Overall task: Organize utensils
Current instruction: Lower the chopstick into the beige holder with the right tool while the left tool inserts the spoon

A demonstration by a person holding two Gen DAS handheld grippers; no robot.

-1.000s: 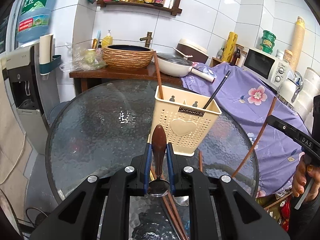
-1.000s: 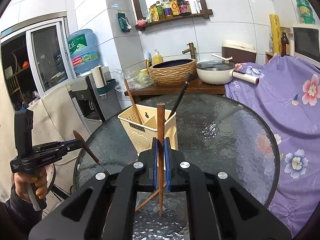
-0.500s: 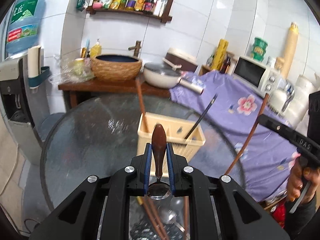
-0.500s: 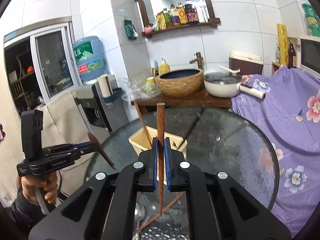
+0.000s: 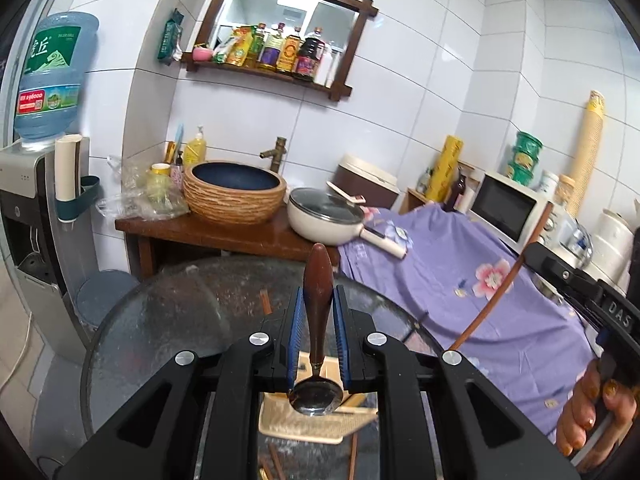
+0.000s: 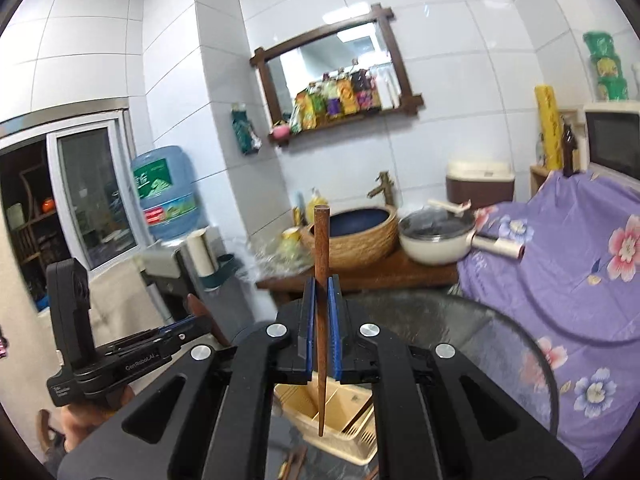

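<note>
The left gripper [image 5: 318, 336] is clenching a small metal spoon with a rounded dark-wood handle [image 5: 317, 304], its blue pads pressing the handle from both sides, the handle pointing up and away and the shiny bowl hanging near the camera; the right gripper [image 6: 320, 334] is gripping a slim, tapered brown wooden chopstick [image 6: 321, 312] almost upright, thick end up and tip pointing down. Both tools are hanging above the cream-coloured perforated plastic utensil caddy [image 6: 340, 420], which is standing on the round, textured glass table [image 6: 500, 344]; in the right wrist view the chopstick tip is lying over one of the caddy's open compartments, where another stick is already leaning; in the left wrist view the caddy is showing just below the spoon bowl, with more brown chopsticks [image 5: 354, 456] lying loose on the glass beside it. The step in hand seems to be carrying the two utensils over the caddy for dropping in; the next move is probably calling for lining each piece up over its compartment, lowering it until the end is inside the walls, and only then letting go, since a release from here could be sending either one bouncing off the rim or the divider.
</note>
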